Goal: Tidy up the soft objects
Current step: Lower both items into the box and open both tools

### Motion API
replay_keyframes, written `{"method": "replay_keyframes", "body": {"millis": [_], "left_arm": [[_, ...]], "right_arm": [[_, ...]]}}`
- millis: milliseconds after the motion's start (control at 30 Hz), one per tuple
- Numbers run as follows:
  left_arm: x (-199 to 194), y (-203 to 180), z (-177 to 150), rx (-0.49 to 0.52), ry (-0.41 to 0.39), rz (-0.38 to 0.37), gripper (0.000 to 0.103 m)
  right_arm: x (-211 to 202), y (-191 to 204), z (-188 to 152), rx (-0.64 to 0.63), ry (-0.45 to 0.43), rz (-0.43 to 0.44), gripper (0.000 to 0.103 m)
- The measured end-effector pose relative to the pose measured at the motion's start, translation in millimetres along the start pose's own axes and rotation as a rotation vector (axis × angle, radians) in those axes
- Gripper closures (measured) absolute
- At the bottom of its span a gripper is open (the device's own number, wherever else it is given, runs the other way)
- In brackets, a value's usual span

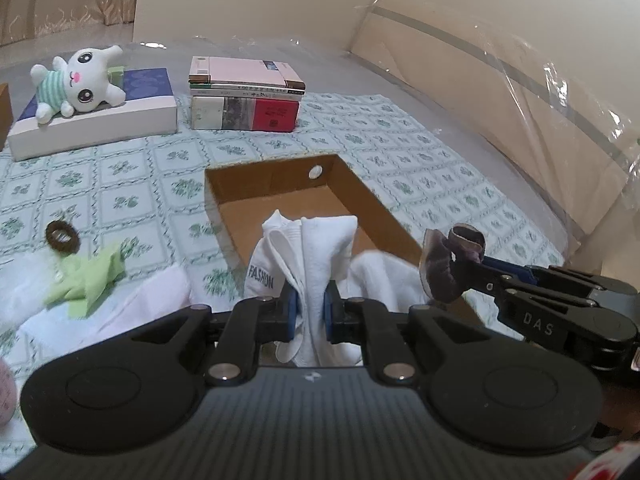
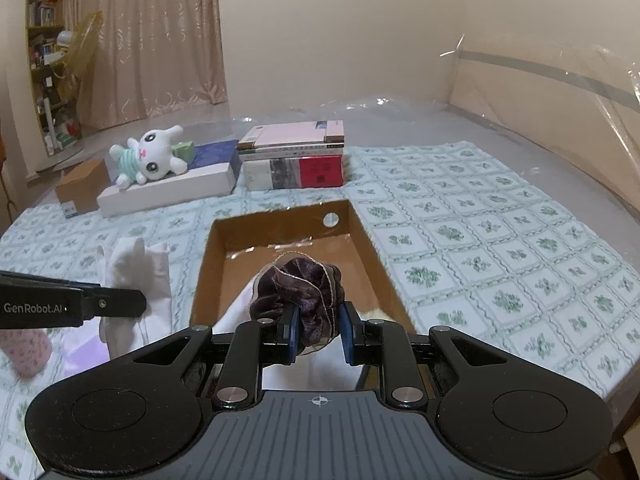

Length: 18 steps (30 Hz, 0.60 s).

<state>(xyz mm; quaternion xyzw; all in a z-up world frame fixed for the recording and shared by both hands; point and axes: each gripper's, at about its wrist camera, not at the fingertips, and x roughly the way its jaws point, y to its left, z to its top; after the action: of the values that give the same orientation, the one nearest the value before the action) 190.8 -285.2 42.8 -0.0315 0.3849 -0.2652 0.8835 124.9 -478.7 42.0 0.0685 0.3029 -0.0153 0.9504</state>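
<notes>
My left gripper [image 1: 310,314] is shut on white socks [image 1: 308,256] marked FASHION, held up at the near left of the open cardboard box [image 1: 280,176]; they also show in the right wrist view [image 2: 134,276]. My right gripper [image 2: 318,334] is shut on a dark purple velvet scrunchie [image 2: 300,284], held over the near end of the box [image 2: 280,220]; it also shows in the left wrist view [image 1: 448,264]. White fabric [image 1: 380,276] lies in the box's near end. A brown hair tie [image 1: 62,236], a green cloth [image 1: 92,276] and a pink item [image 2: 26,350] lie on the left.
A white plush bunny [image 1: 80,80] lies on a white box [image 1: 96,124] at the back left. A stack of books [image 1: 246,94] stands behind the cardboard box. A small brown carton [image 2: 82,184] sits far left. A plastic-wrapped headboard [image 1: 500,92] runs along the right.
</notes>
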Motion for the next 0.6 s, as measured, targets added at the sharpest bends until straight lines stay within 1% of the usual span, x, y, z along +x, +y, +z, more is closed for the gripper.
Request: {"method": "replay_keyframes", "body": {"millis": [167, 333, 467, 600], "left_arm": [[28.0, 5.2, 26.4, -0.02, 0.015, -0.004, 0.091], [53.5, 11.9, 44.0, -0.027, 0.03, -0.001, 0.091], [71.1, 14.8, 50.8, -0.024, 0.044, -0.003, 0.091], [88.3, 16.1, 54.1, -0.016, 0.058, -0.01, 0.091]], "right_arm": [[29.6, -5.0, 26.4, -0.008, 0.003, 0.022, 0.082], [59.0, -6.1, 46.9, -0.03, 0.018, 0.011, 0.082], [77.4, -8.9, 55.5, -0.037, 0.032, -0.001, 0.082], [90.6, -13.9, 56.6, -0.031, 0.05, -0.012, 0.082]]}}
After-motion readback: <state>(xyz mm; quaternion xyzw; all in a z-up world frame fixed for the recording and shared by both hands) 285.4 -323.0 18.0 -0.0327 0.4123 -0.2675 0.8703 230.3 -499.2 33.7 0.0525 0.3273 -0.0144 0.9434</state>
